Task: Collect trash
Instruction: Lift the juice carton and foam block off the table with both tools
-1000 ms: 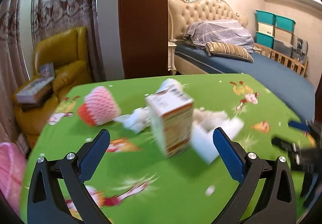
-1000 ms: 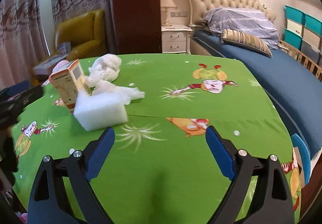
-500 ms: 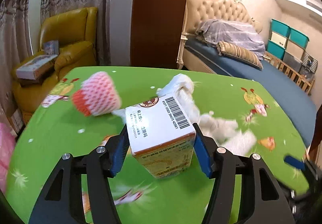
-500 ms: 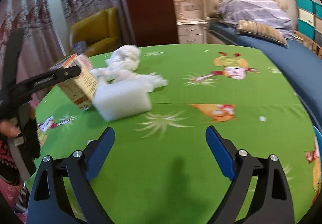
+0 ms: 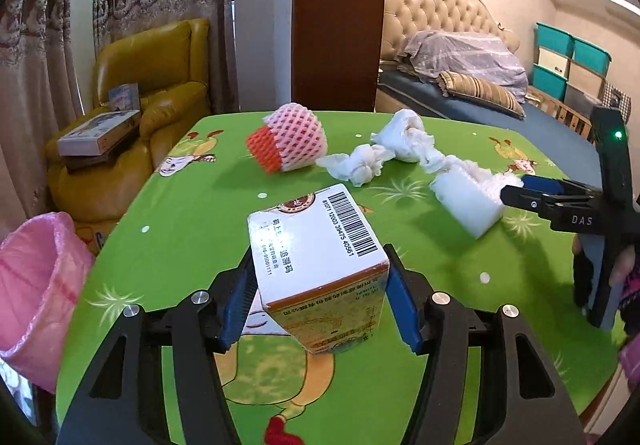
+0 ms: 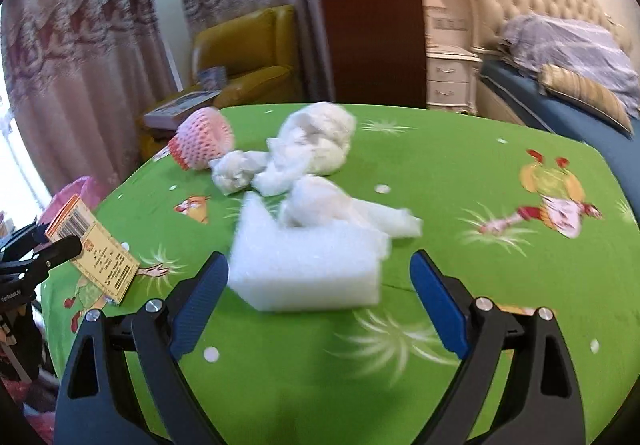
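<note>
The left gripper has its fingers clamped on a carton, held tilted above the table at lower centre of the left view. The grip sits low on the carton's sides, so a quick swing could let it twist loose short of the pink bag at lower left. The right gripper has its fingers apart on either side of a foam block, not yet touching. Closing hard could crush or squirt the soft block away, or drag along the tissue beside it. A netted fruit sleeve lies at upper centre.
</note>
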### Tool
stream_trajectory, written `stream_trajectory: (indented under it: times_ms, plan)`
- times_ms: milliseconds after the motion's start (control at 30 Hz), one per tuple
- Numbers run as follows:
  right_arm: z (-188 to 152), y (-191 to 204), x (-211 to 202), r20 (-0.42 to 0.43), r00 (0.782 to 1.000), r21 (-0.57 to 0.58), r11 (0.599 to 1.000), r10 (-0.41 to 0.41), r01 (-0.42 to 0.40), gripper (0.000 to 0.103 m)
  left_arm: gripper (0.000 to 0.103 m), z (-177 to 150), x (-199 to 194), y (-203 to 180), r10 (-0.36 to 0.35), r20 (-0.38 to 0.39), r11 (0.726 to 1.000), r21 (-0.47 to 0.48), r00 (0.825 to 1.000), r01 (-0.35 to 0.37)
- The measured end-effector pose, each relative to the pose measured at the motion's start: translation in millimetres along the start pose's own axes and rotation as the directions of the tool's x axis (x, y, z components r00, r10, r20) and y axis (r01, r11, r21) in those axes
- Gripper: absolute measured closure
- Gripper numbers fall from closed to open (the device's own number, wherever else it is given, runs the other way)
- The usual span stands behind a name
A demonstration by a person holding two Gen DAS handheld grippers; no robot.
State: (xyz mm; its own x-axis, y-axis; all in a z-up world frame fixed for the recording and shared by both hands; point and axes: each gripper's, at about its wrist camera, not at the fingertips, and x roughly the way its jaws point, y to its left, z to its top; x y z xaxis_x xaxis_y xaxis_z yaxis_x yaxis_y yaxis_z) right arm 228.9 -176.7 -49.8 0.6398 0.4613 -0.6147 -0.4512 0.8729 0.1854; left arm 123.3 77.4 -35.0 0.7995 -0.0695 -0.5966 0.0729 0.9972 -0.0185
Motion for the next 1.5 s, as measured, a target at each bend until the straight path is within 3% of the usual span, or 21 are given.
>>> stream_trajectory:
  times_ms: [267,500,633,767,933,1100,1500]
  plan:
    - [-37.0,64.1,-18.0,-0.087,0.982,-0.145,0.973,0.167,-0.178,0.020,0.046,0.7,-7.6,3.6,0.070,0.025,0.997,0.020,0.997,-0.070]
    - [-29.5,69.7,-16.2,-0.063,0.997,-0.192,0.981,-0.047,0.034,0.032,0.046,-4.4,-14.2,11.5,0.088,0.024,0.996,0.016,0.996,-0.088]
    - [-26.2,83.2,-4.4,-0.104,0.995,-0.224,0.975,-0.008,-0.015,0.032,0.046,-6.9,-17.0,14.6,0.086,0.025,0.996,0.013,0.996,-0.087]
    - [-29.3,98.7,7.1,-0.130,0.990,-0.314,0.949,-0.049,0.005,0.032,0.046,-10.6,-18.8,20.4,0.080,0.020,0.997,0.002,0.997,-0.080]
    - [-31.5,93.1,22.6,-0.182,0.983,-0.305,0.952,-0.036,-0.021,0.032,0.046,-16.0,-23.5,20.2,0.075,0.029,0.997,0.020,0.997,-0.076]
    - [-30.0,99.3,10.4,-0.129,0.991,-0.283,0.959,-0.017,-0.020,0.037,0.046,-19.7,-26.8,20.3,0.078,0.036,0.996,0.032,0.996,-0.079]
    - [-22.4,113.3,-12.8,-0.006,0.998,-0.226,0.972,-0.063,0.060,0.038,0.046,-23.5,-41.0,19.9,0.112,0.087,0.993,0.033,0.990,-0.115]
